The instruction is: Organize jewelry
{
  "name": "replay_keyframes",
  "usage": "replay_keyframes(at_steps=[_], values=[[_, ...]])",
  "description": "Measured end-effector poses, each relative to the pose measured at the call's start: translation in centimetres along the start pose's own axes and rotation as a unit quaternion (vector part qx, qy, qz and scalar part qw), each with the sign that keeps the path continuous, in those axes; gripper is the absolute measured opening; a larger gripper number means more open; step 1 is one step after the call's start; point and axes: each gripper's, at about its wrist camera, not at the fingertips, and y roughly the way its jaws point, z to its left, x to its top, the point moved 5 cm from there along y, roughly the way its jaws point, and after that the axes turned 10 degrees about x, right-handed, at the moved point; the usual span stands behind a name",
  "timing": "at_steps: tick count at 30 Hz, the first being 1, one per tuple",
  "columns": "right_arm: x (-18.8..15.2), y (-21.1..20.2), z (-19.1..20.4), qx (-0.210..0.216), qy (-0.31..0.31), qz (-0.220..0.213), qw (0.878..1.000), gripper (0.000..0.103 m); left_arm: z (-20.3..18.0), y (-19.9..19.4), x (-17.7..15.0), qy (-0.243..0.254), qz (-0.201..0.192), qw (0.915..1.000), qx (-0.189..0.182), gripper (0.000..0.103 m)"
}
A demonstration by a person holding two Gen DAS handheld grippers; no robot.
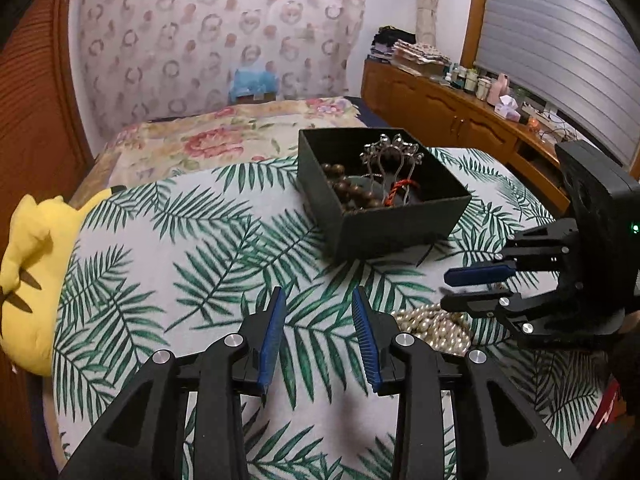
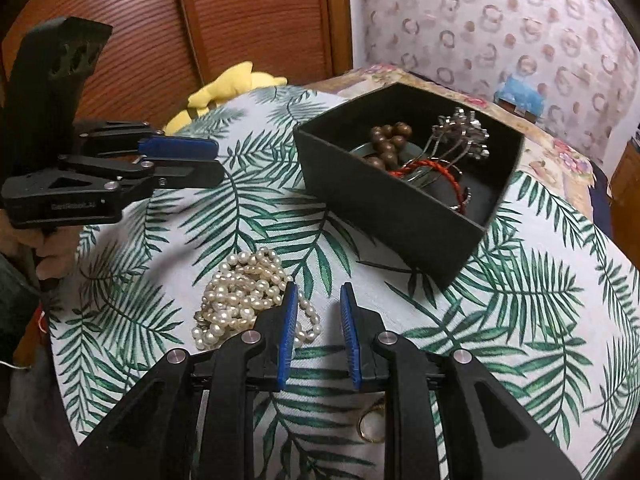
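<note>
From the left wrist, I see my left gripper parted with nothing between its pads, over bare leaf-print cloth. The black box sits far and right of it, holding beads, a silver comb and red cord. The pearls lie near right, under the right gripper, which is parted and empty. A yellow plush lines the cloth's left edge.

From the right wrist, my right gripper is released, its left finger over the pearls' right edge. A gold ring lies near, beneath the fingers. The box stands far right, open cloth between.
</note>
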Motion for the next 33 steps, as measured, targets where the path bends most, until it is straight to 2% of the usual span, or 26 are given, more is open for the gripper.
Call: replay_keyframes(at_steps=[8,9,12,16,20,24,33], values=[[0.2,1.1,1.1,-0.022,-0.029,0.027,0.999,0.023,0.3,-0.4,-0.8,-0.006,0.002,1.0,-0.002,0.032],[0.2,1.2,1.4,-0.03,-0.037,0.027,0.999,0.021,0.3,-0.5,-1.0,-0.007,0.002,1.0,-0.003,0.032],[0.2,1.4,2.0,-0.032,-0.058,0.023,0.998,0.006,-0.1,-0.8,-1.4,-0.007,0.002,1.0,-0.005,0.032],[0.1,0.8,1.3,-0.038,-0.039,0.014,0.998,0.005,-0.7,-1.7,-2.1,-0.01,-0.001,0.9999,-0.012,0.032],[0.3,-1.6,0.5,-0.048,-0.016,-0.024,0.998,0.005,-1.4,-2.6,-3.0,-0.009,-0.003,0.9998,-0.015,0.032],[1.1,-5.8,0.6,-0.062,-0.003,-0.075,0.995,0.005,-2.0,-3.4,-3.7,-0.006,-0.006,0.9998,-0.016,0.032],[2.8,-13.8,2.7,-0.104,-0.017,-0.151,0.983,0.005,-2.8,-5.1,-4.7,-0.004,-0.018,0.9996,-0.022,0.032]])
